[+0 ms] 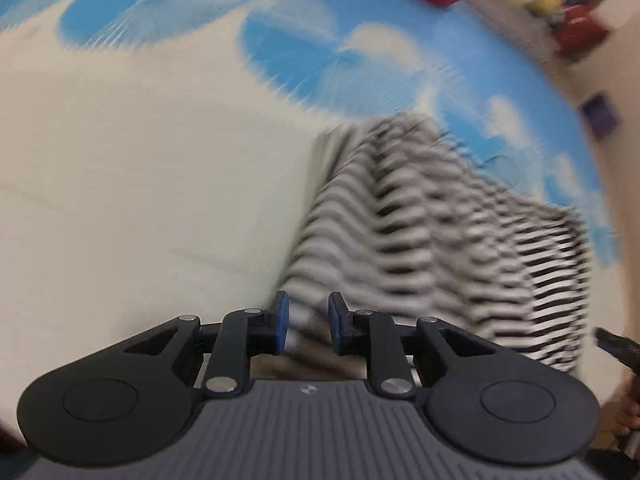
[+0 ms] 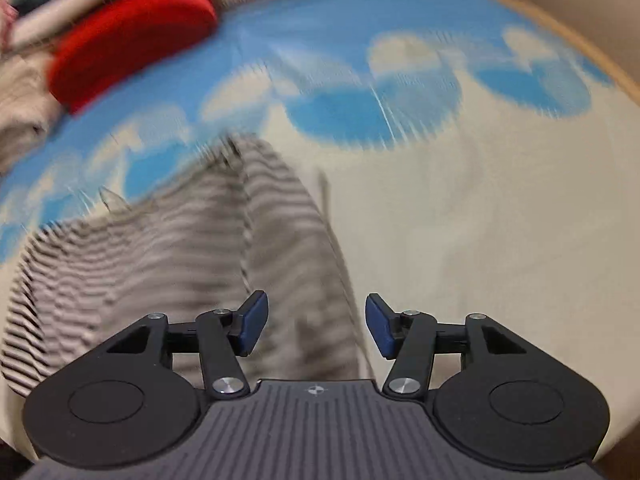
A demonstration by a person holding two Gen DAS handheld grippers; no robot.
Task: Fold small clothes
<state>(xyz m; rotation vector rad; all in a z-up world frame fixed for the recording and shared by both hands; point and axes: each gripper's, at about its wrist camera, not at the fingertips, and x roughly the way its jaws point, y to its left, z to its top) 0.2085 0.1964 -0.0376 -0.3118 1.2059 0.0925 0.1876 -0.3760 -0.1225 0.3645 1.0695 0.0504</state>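
Note:
A black-and-white striped garment (image 1: 420, 232) lies on a cream and blue cloud-print sheet (image 1: 140, 160). Both views are motion-blurred. My left gripper (image 1: 308, 322) hovers over the garment's near left edge, its jaws a narrow gap apart with striped cloth showing between them; whether they pinch it is unclear. In the right wrist view the garment (image 2: 180, 248) spreads to the left and under my right gripper (image 2: 316, 324), which is open, with the garment's right edge showing between its blue pads.
A red cushion or folded cloth (image 2: 132, 36) lies at the far end of the sheet, with a pile of other clothes (image 2: 24, 92) beside it. The sheet (image 2: 480, 220) extends to the right. Red and yellow items (image 1: 572, 20) sit beyond the bed.

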